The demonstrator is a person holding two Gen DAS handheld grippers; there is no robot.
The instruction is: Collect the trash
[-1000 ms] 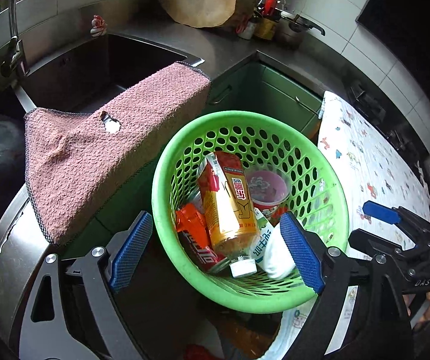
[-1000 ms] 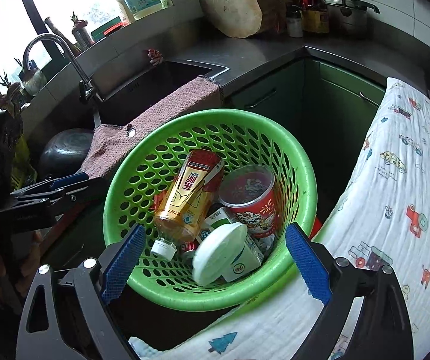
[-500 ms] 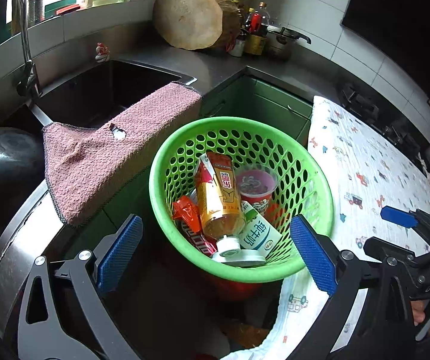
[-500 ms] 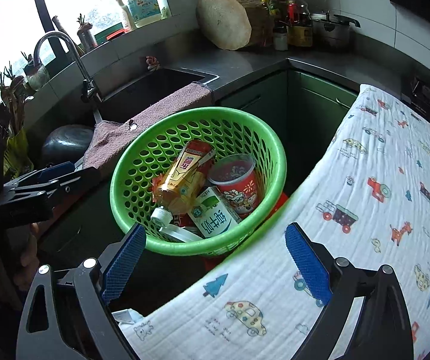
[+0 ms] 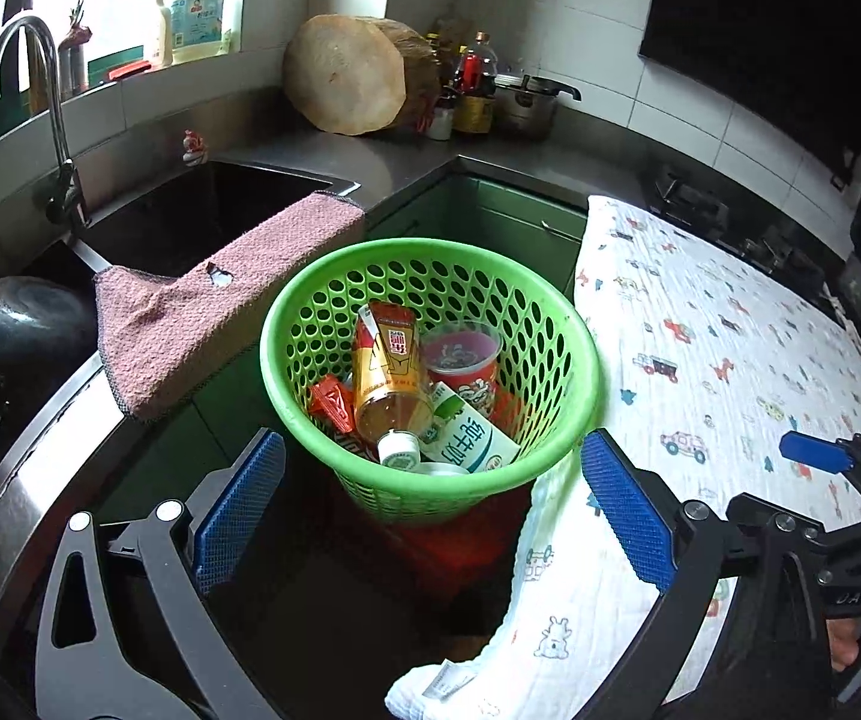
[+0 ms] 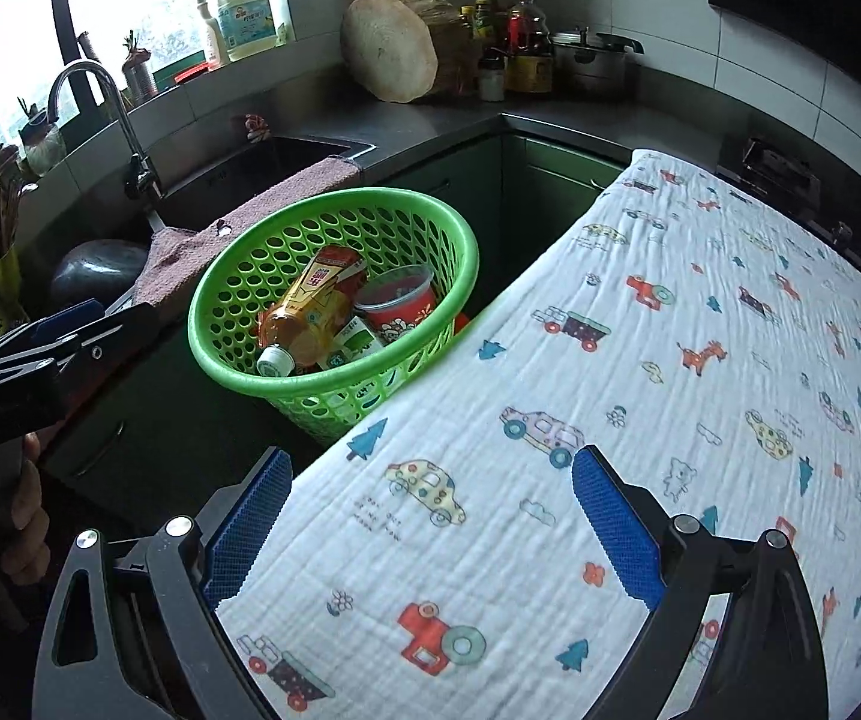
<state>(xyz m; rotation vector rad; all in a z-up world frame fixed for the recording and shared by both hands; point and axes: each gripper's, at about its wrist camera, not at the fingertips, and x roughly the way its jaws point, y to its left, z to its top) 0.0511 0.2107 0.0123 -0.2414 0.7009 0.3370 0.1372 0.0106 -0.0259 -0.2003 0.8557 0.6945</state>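
a round green plastic basket with perforated walls (image 5: 430, 324) stands just ahead of the left tongs (image 5: 430, 498), holding an amber tea bottle with a white cap (image 5: 391, 384), a red printed cup (image 5: 463, 360), a green-and-white milk carton (image 5: 469, 441) and a red wrapper (image 5: 329, 402). the left tongs have just been opening and gape wide, nothing between them. the right tongs (image 6: 430, 510), also spread wide and empty, hover over a white cloth printed with cars (image 6: 640, 360), the basket ahead to their left.
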